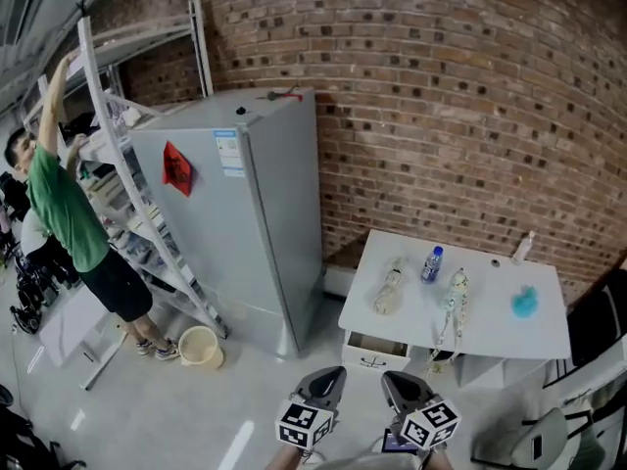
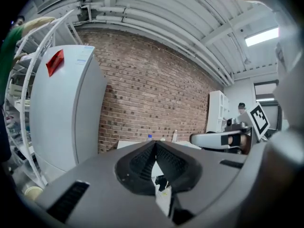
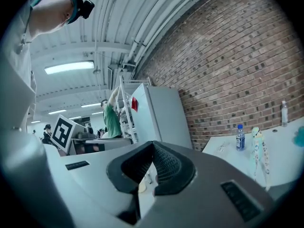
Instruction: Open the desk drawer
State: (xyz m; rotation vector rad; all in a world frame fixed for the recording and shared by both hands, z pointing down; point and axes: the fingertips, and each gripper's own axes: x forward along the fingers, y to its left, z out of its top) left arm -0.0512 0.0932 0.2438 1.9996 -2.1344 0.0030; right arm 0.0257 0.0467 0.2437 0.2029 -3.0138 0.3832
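Observation:
The white desk (image 1: 490,336) stands against the brick wall. Its drawer (image 1: 374,352) sits under the desk's near left corner, with a dark gap above the white front. Both grippers hover low in the head view, short of the desk and touching nothing. My left gripper (image 1: 331,374) is shut and empty; its ribbed pads meet at the tip in the left gripper view (image 2: 155,144). Beside it, my right gripper (image 1: 394,380) is also shut with nothing between its jaws (image 3: 153,144). The desk (image 3: 285,151) shows far to the right in the right gripper view.
On the desk lie a blue-capped bottle (image 1: 432,263), two clear bottles (image 1: 390,287), a blue object (image 1: 524,303) and a small white bottle (image 1: 524,247). A tall grey cabinet (image 1: 245,213) stands left of the desk. A person in green (image 1: 69,213) reaches up at a shelf; a bucket (image 1: 199,347) sits nearby.

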